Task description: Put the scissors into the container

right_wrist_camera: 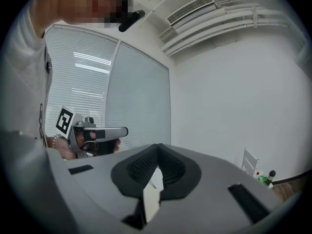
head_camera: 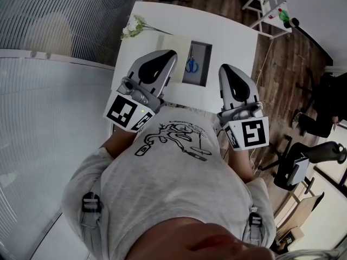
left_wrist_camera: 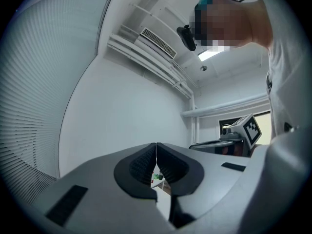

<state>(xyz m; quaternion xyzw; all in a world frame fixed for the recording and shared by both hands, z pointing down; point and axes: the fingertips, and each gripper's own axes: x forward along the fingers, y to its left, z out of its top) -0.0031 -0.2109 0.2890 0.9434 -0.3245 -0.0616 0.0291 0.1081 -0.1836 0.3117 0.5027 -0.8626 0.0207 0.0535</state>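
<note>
Scissors (head_camera: 191,65) in container (head_camera: 202,58), table (head_camera: 227,37) edge partly behind closed, empty left gripper (head_camera: 171,54) and right gripper (head_camera: 224,69)

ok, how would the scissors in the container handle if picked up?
The scissors look rigid, so probably no flop. They lie flat on the container floor, so they are likely awkward to grip. Lifted by one blue handle, the blades might swing open.

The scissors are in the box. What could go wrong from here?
The left gripper and the right gripper, both shut, hang either side of the container. A careless swing down might bump it and rattle the scissors. The flowers lie at the table's edge and might get swept off.
</note>
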